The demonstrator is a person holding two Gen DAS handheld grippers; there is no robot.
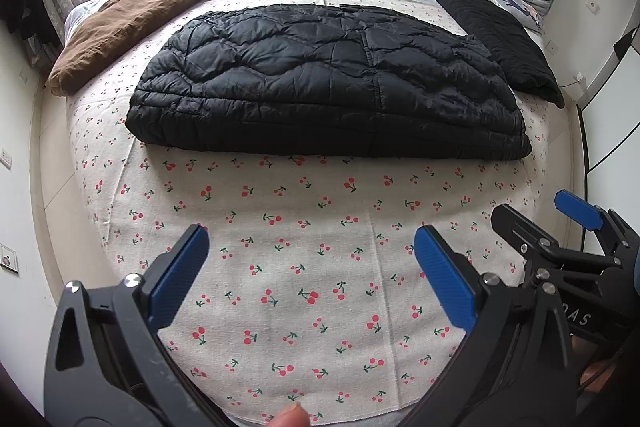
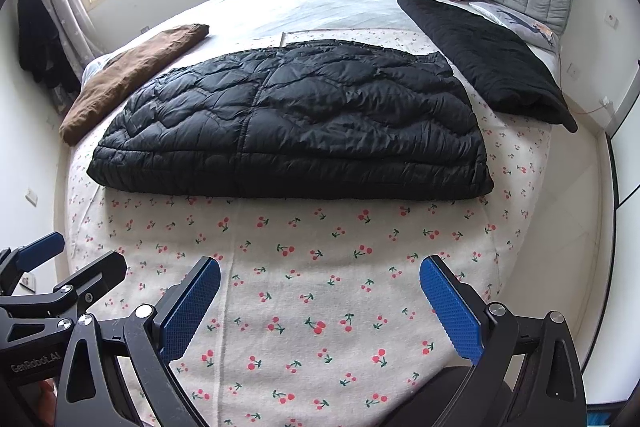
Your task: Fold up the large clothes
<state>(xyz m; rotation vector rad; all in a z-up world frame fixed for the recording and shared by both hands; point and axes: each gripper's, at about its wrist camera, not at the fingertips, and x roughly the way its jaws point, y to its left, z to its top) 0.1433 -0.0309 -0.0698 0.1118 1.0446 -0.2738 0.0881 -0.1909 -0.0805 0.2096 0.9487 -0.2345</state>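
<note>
**Jacket lies crosswise ahead of both open tools**

The black jacket (image 1: 326, 83) lies on the cherry-print cloth (image 1: 304, 267) mid-bed, its long axis running left to right, already folded into a thick slab. Both tools hang over the bed's near edge, apart from it. The left tool (image 1: 312, 275) and right tool (image 2: 320, 301) are spread wide and hold nothing. Neither looks clearly nearer; each faces its own end. Sleeves and collar are tucked out of sight.
</note>
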